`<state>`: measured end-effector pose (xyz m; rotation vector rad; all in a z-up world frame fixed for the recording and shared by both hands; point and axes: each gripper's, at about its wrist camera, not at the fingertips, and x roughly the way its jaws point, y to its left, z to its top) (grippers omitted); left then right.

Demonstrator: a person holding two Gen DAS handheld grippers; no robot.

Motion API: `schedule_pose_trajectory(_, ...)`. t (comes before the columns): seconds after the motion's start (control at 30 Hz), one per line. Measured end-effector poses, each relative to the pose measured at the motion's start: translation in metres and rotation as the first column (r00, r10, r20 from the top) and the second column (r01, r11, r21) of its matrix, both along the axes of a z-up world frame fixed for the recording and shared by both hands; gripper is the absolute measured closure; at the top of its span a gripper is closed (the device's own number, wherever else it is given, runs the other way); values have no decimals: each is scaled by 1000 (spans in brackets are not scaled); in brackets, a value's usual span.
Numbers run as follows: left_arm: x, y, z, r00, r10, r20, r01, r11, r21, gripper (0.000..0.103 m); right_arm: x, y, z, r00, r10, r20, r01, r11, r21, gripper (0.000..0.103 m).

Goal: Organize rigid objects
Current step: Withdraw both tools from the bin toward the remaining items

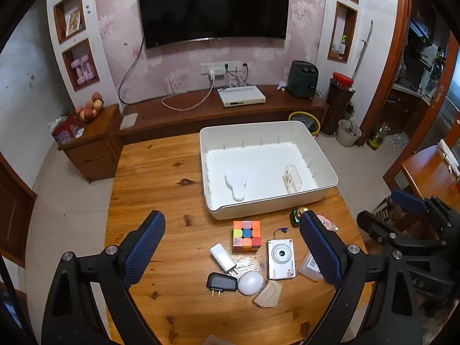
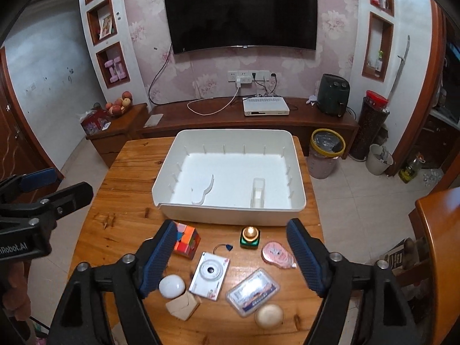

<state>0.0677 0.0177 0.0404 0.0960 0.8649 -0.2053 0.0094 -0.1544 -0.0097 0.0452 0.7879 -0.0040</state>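
- Presently, left gripper [image 1: 231,244]: lower frame of the left wrist view, jaws spread wide, blue textured pads, nothing held, hovering over the table.
- Right gripper [image 2: 231,254]: lower frame of the right wrist view, jaws likewise wide apart, nothing between them.
- Wooden table [image 1: 149,178]: knotted pine planks, warm orange finish, rounded edge; pale tiled floor around it.
- Loose items, centre of the frames, near the tray's front wall:
  - puzzle cube [image 1: 247,236], multicoloured, square faces;
  - white compact camera [image 2: 210,274], flat, round lens up;
  - white charger [image 1: 222,257] and black charger [image 1: 221,282], prongs showing;
  - white dome-shaped piece [image 2: 171,286], smooth;
  - beige wedge-shaped block [image 2: 182,304];
  - clear plastic case [image 2: 253,291], rectangular, printed card inside;
  - pink oval item [image 2: 276,252];
  - green-and-gold small object [image 2: 249,237];
  - cream egg-shaped item [image 2: 268,315].
- White plastic tray [image 2: 230,215]: upper centre, ribbed inner walls; holds a flat white cut-out shape [image 2: 202,191] at left and a clear small box [image 1: 293,178] at right, well apart.
- Room, upper frame: wall television [image 2: 241,14], floral wallpaper, low wooden cabinet [image 2: 316,120] bearing a white set-top box [image 2: 265,106].
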Motion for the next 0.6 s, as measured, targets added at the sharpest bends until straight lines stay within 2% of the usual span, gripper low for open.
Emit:
schedule_pose_trajectory(0.27,-20,7,-10,1000,15,22,-16,1000,24,8,-24,-5,0,1000,11,22,-12,998,59,22)
schedule_pose_trajectory(0.5,-23,25,-24,997,78,14,-78,997,25,8,-39,3,-5,998,-27,63,27,1000,2,22)
schedule_pose_trajectory(0.6,-23,35,-31,993,119,3,-119,993,16,8,-42,2,-10,997,-33,63,32,999,23,22)
